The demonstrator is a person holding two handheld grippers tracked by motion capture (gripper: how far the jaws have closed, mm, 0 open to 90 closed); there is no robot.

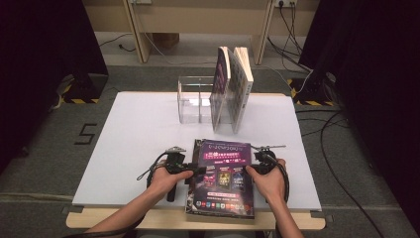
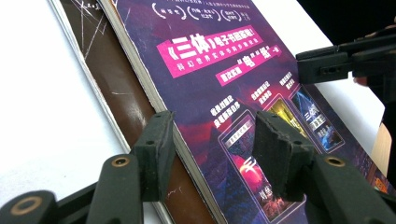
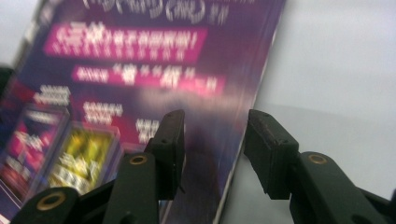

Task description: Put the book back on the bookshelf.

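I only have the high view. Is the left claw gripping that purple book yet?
Observer: No. The left gripper view shows the left claw open, straddling the edge of the purple book.
Operator: Anything under it?
Observer: Yes, a brown book with a scratched cover lies beneath.
Operator: And the right claw?
Observer: In the right gripper view the right claw is open too, astride the opposite edge, with one jaw over the cover and one over the table.

Magazine (image 1: 221, 178): glossy printed paper cover. Second book (image 2: 119, 93) beneath: scuffed brown cover. Rack (image 1: 194, 100): clear smooth plastic. Tabletop (image 1: 143, 134): matt white. Gripper pads (image 2: 158, 154): rough black foam.
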